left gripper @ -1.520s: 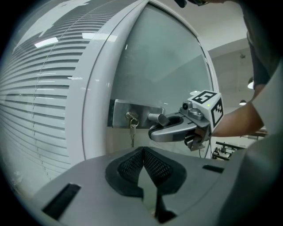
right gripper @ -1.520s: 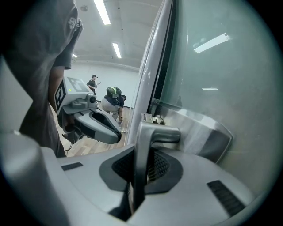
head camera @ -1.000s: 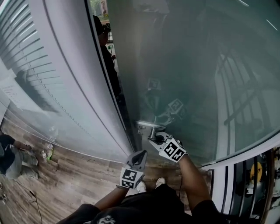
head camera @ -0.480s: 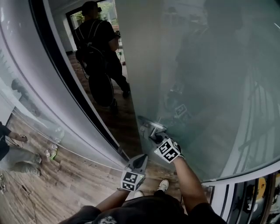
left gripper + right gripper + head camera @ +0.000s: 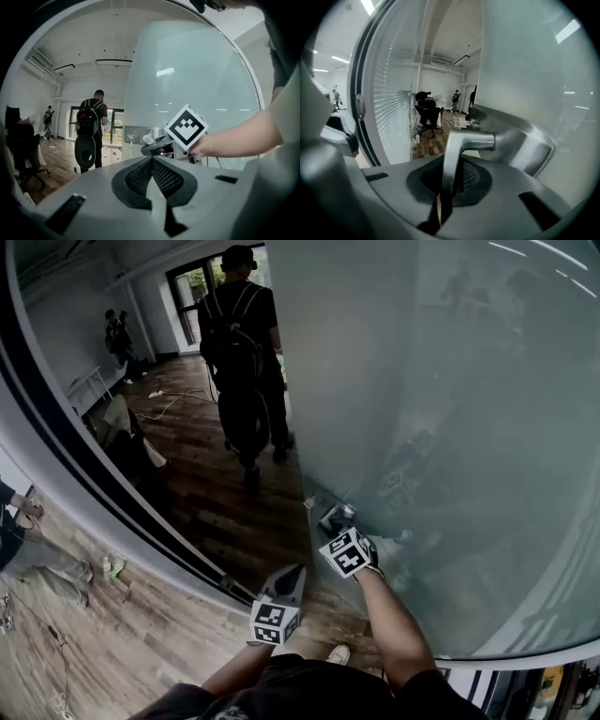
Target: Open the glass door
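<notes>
Right hand-held gripper (image 5: 336, 522), arm outstretched, pinches the handle (image 5: 455, 154) of the glass door (image 5: 450, 409); left hand-held gripper (image 5: 293, 572) pressed together, empty; person (image 5: 242, 362) stands upper left in doorway.

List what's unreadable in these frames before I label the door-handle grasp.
- Head view: where the right hand-held gripper pinches the door handle, hidden under its marker cube; only the right gripper view shows it shut there.
- Head view: the glass door's top and far edge, cut off by the frame.
- All views: anything behind the door's frosted glass.
- Head view: the far person, too small.
</notes>
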The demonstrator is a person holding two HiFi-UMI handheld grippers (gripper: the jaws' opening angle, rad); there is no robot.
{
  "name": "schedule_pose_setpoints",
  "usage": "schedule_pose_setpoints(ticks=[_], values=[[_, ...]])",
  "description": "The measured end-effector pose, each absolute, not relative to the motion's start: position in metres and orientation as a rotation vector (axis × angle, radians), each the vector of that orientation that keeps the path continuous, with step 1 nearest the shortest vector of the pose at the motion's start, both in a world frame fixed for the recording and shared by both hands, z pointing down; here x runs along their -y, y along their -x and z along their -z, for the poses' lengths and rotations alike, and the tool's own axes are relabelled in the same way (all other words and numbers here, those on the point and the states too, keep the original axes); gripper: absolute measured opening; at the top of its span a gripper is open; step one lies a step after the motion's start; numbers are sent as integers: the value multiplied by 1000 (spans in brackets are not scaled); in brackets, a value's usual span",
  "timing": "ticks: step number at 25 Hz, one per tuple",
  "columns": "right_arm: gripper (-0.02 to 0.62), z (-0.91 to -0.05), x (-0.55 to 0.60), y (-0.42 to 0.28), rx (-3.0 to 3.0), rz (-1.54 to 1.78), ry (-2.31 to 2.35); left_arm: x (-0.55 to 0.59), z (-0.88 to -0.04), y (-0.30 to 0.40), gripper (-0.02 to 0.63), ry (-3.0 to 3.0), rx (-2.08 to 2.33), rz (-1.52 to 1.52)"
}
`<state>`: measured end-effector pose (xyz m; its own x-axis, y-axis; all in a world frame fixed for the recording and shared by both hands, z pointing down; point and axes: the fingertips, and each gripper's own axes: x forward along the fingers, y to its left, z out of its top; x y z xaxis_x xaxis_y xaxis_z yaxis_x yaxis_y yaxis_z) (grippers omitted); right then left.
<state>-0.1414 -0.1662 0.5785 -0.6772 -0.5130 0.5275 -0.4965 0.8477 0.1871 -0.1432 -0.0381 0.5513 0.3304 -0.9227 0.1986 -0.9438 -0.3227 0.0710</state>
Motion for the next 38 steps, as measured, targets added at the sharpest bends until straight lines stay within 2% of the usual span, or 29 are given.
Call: schedule_pose_setpoints(ticks=[5, 10, 14, 23, 29, 38], values=[[18, -583, 220, 104, 2425, -4, -789, 75, -548, 113, 6, -2398, 1739, -193], [18, -614, 261, 94, 2416, -65, -827, 97, -589, 113, 6, -2387, 1710, -218], [18, -602, 296, 72, 2403, -67, -886, 121, -585, 100, 6, -2398, 1680, -206], [18, -619, 397, 20, 2370, -149, -998, 227, -605, 80, 6, -2434, 1612, -190], [18, -596, 453, -33, 2335, -192, -1087, 298, -578, 48, 6, -2479, 1514, -178], [17, -603, 532, -109, 2273, -240, -1221, 390, -583, 36, 6, -2521, 1453, -172]])
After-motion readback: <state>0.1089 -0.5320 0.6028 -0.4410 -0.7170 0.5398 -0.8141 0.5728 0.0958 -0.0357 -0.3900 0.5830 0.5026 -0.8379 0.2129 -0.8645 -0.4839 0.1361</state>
